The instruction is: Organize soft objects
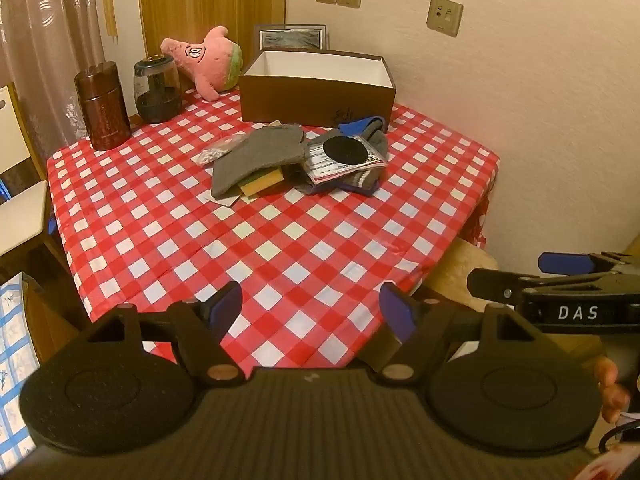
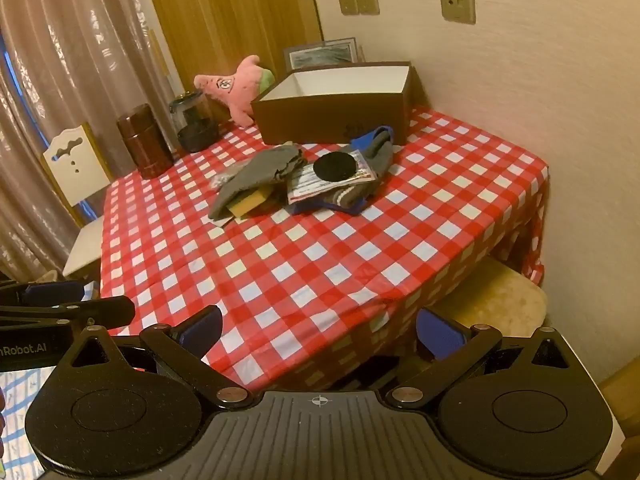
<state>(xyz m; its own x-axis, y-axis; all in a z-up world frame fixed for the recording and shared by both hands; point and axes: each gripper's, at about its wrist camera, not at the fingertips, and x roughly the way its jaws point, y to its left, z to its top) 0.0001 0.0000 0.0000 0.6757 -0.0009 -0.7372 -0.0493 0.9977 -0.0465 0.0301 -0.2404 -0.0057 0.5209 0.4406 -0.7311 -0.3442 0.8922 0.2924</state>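
Note:
A pile of soft things lies mid-table on the red checked cloth (image 1: 280, 240): a grey cloth (image 1: 256, 156) (image 2: 256, 176), a yellow sponge (image 1: 262, 182) (image 2: 250, 202), striped socks (image 1: 360, 178) (image 2: 348, 196), and a black round pad (image 1: 345, 149) (image 2: 334, 166) on a packet. Behind them stands an open brown box (image 1: 320, 96) (image 2: 340, 116) with a white, empty inside. A pink star plush (image 1: 208, 60) (image 2: 236, 88) leans at the back. My left gripper (image 1: 312, 312) and right gripper (image 2: 318, 328) hang open over the table's near edge, far from the pile, nothing between their fingers.
A brown canister (image 1: 102, 106) (image 2: 144, 146) and a dark glass jar (image 1: 157, 90) (image 2: 194, 126) stand at the back left. A white chair (image 2: 80, 184) is left of the table, a cushioned stool (image 2: 492, 300) at its right side. A framed picture (image 1: 292, 36) leans behind the box.

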